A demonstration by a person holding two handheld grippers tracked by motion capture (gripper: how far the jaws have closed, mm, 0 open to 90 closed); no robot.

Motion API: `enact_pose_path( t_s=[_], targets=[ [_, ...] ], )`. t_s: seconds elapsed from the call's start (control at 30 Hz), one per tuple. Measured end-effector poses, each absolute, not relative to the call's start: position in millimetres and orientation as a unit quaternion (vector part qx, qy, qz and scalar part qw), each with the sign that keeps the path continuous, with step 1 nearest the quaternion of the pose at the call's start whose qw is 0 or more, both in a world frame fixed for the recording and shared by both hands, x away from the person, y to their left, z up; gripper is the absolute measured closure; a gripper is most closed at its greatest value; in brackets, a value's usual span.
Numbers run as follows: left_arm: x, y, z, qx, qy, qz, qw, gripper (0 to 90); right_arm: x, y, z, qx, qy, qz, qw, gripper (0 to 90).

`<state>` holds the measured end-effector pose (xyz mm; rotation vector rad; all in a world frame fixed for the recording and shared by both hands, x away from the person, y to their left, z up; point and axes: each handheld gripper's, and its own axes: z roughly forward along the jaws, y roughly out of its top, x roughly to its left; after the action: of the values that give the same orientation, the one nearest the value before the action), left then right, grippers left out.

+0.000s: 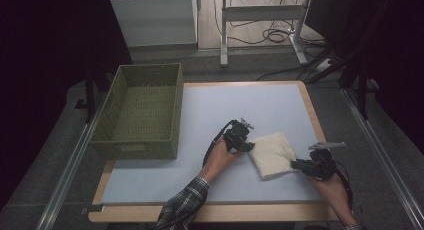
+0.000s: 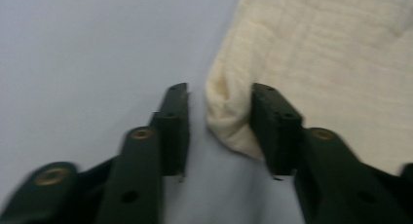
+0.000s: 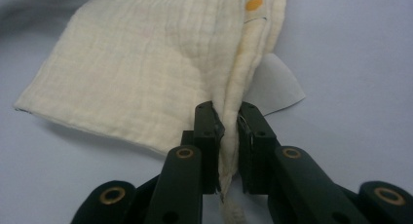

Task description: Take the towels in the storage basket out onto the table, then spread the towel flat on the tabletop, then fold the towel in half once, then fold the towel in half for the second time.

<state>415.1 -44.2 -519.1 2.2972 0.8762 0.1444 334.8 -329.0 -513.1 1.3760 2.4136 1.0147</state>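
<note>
Now: folded cream muslin cloth [image 1: 272, 154] lies between claws. Right gripper [image 3: 228, 121] clamped on cloth's right edge. Left gripper [image 2: 219, 104] half-closed, astride left corner fold, pads not yet pinching; cloth just right of it.

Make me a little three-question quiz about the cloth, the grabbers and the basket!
1. True or false: the right gripper is pinching the edge of the folded cream cloth.
2. The left gripper has a corner of the cloth: A) squeezed tight, B) between its jaws with a gap left, C) far away.
3. What lies inside the green woven basket?

Key: 1 true. 2 B. 3 Nothing that can be seen; it looks empty.
</note>
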Motion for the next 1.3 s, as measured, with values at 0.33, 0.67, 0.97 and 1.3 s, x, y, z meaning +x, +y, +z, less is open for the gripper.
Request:
enact_pose_path(
  t_s=[0.33, 0.67, 0.97, 1.3],
  targets=[
    [409, -44, -512, 0.891, 0.308, 0.072, 0.325, 83.8, 332, -326, -505, 0.451, 0.82, 0.344, 0.084, 82.3],
    [409, -20, -489, 0.892, 0.306, 0.1, 0.316, 82.9, 330, -304, -485, 0.418, 0.829, 0.361, 0.085, 82.3],
    [408, 1, -478, 0.89, 0.315, 0.113, 0.31, 82.6, 335, -283, -475, 0.399, 0.837, 0.366, 0.085, 82.2],
    [407, 18, -467, 0.886, 0.325, 0.124, 0.306, 82.4, 341, -266, -469, 0.384, 0.842, 0.37, 0.083, 82.1]
  ],
)
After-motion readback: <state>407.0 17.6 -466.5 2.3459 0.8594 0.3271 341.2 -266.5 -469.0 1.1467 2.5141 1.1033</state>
